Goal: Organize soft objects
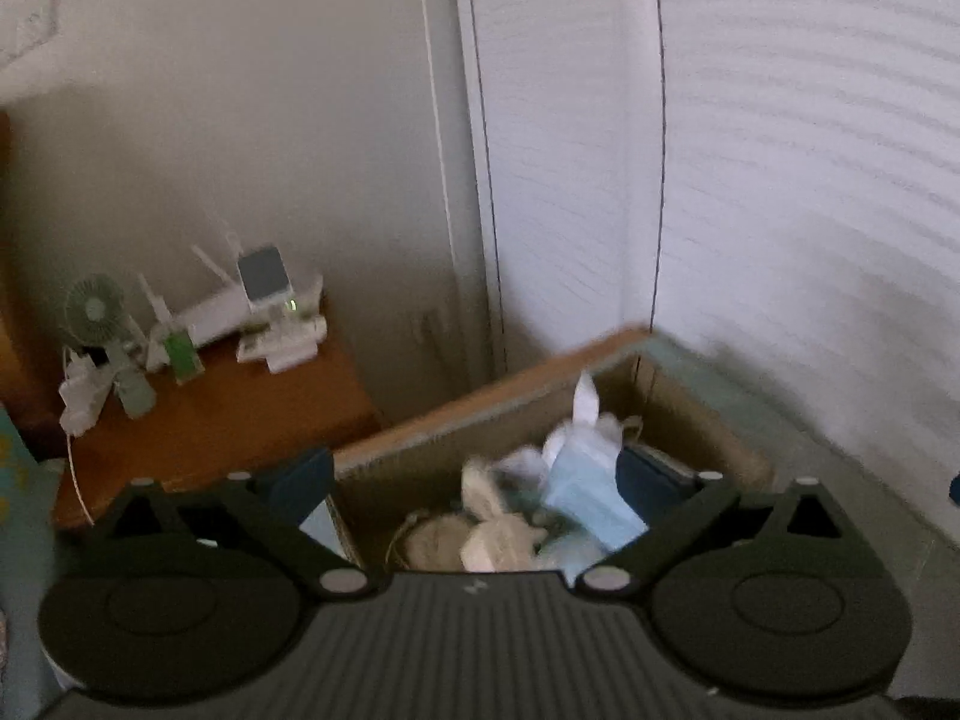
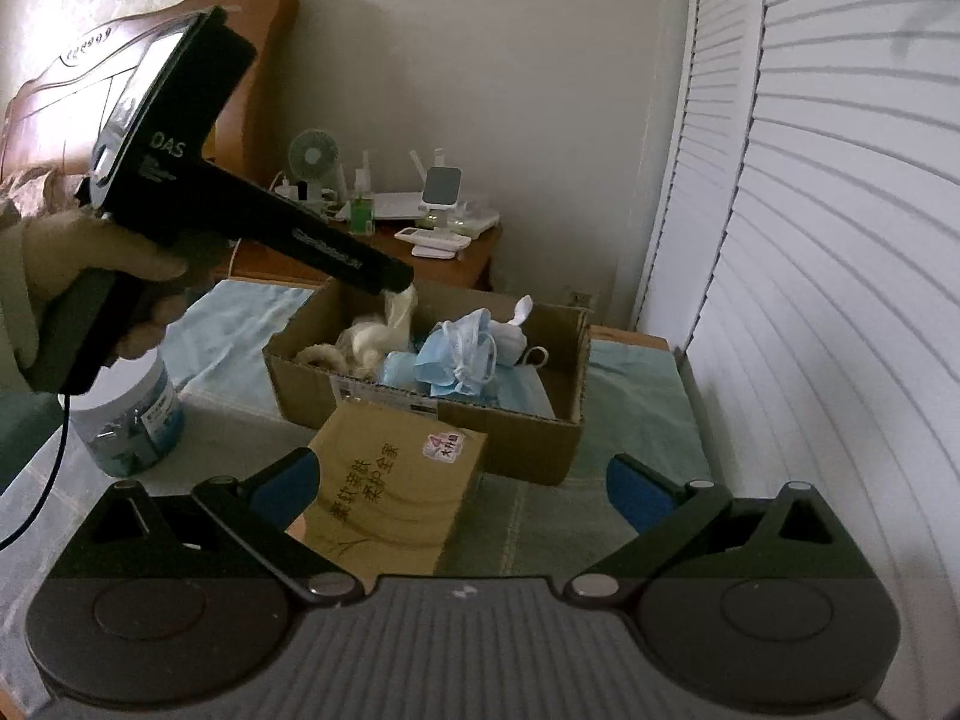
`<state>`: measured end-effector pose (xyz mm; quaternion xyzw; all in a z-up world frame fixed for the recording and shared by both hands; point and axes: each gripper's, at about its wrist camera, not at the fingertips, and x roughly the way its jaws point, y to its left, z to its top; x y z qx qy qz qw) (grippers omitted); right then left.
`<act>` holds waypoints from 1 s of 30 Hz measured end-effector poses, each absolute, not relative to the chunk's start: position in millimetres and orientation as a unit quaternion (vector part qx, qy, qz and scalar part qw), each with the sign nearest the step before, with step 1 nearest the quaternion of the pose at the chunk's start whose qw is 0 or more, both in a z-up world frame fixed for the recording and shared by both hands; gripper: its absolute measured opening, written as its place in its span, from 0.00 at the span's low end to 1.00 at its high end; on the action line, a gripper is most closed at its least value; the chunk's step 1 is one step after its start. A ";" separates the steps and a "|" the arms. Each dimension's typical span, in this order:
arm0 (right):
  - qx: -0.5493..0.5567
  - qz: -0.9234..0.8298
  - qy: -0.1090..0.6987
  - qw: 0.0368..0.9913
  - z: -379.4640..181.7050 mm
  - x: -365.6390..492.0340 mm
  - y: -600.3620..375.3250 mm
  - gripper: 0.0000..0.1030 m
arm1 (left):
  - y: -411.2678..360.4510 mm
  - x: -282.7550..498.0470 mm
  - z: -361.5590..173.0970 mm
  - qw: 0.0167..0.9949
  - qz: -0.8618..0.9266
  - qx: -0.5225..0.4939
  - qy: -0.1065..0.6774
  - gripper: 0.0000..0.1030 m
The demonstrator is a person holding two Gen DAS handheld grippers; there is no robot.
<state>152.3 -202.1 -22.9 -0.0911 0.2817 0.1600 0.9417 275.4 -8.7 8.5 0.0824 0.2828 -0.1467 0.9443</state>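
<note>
An open cardboard box (image 2: 540, 438) on the bed holds blue face masks (image 2: 456, 360), a white mask (image 2: 510, 330) and cream cloth pieces (image 2: 366, 342). My left gripper (image 1: 480, 474) hangs open over the box (image 1: 480, 414), above the cream cloth (image 1: 498, 534) and blue masks (image 1: 588, 486). In the right wrist view a hand holds the left gripper (image 2: 402, 282), and a cream cloth dangles just under its tip. My right gripper (image 2: 462, 486) stands open in front of the box. A tan tissue pack (image 2: 390, 498) leans on the box front, between the fingers but not pressed.
A plastic jar with a white lid (image 2: 132, 420) stands left of the box on the light-blue sheet (image 2: 636, 420). Behind is a wooden nightstand (image 2: 480, 258) with a small fan (image 2: 312, 156) and gadgets. White louvred doors (image 2: 810, 240) close off the right; a headboard (image 2: 258, 18) is at left.
</note>
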 end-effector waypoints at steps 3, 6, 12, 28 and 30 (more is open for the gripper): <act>-0.087 0.156 0.281 0.943 -21.0 150.1 -204.9 1.00 | -4.2 261.5 14.6 0.950 -0.136 0.076 0.272 0.99; -0.082 0.149 0.283 0.944 -18.3 147.9 -206.1 1.00 | -1.6 237.3 19.1 0.957 -0.109 0.089 0.253 0.99; -0.062 0.085 0.319 0.942 -12.9 151.2 -208.8 1.00 | -4.5 178.2 21.8 0.963 -0.053 0.108 0.239 0.99; -0.017 0.039 0.345 0.938 9.5 134.0 -205.7 1.00 | -1.3 124.9 38.8 0.931 -0.014 0.010 0.365 0.99; -0.015 0.039 0.343 0.938 11.5 132.6 -206.7 1.00 | -1.8 123.7 41.3 0.932 -0.009 0.008 0.362 0.99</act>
